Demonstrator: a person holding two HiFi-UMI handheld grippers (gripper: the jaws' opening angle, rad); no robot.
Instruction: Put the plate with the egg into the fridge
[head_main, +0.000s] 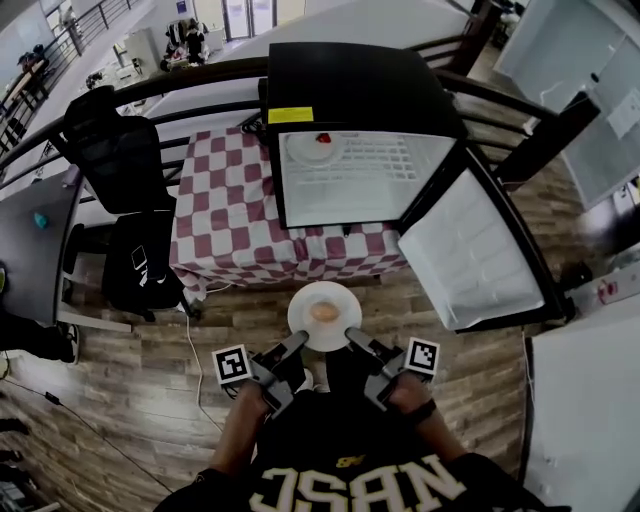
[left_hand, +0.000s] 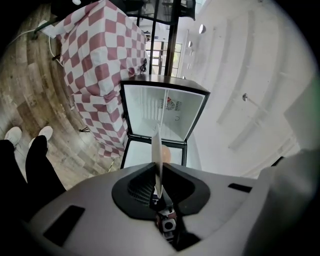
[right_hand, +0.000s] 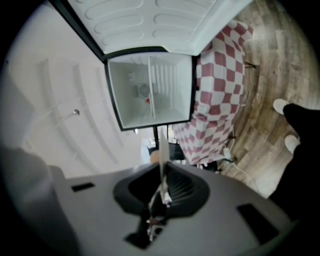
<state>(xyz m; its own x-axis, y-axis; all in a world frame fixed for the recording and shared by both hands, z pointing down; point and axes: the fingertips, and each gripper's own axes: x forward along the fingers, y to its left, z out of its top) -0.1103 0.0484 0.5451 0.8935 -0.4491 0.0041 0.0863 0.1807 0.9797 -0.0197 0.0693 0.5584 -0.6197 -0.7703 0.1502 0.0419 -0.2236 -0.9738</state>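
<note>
A white plate (head_main: 324, 316) with a brown egg (head_main: 323, 312) on it hangs above the wood floor, in front of the open fridge (head_main: 360, 175). My left gripper (head_main: 296, 343) is shut on the plate's left rim and my right gripper (head_main: 352, 337) is shut on its right rim. In the left gripper view the plate (left_hand: 157, 160) runs edge-on between the jaws, with the egg (left_hand: 165, 154) beside it. The right gripper view shows the plate's edge (right_hand: 162, 162) the same way. The fridge door (head_main: 470, 250) stands swung open to the right.
A table with a red-and-white checked cloth (head_main: 235, 225) stands left of and behind the fridge. Inside the fridge sits a white plate with something red (head_main: 315, 143). Two black chairs (head_main: 125, 175) stand at the left. A black railing (head_main: 520, 130) runs behind.
</note>
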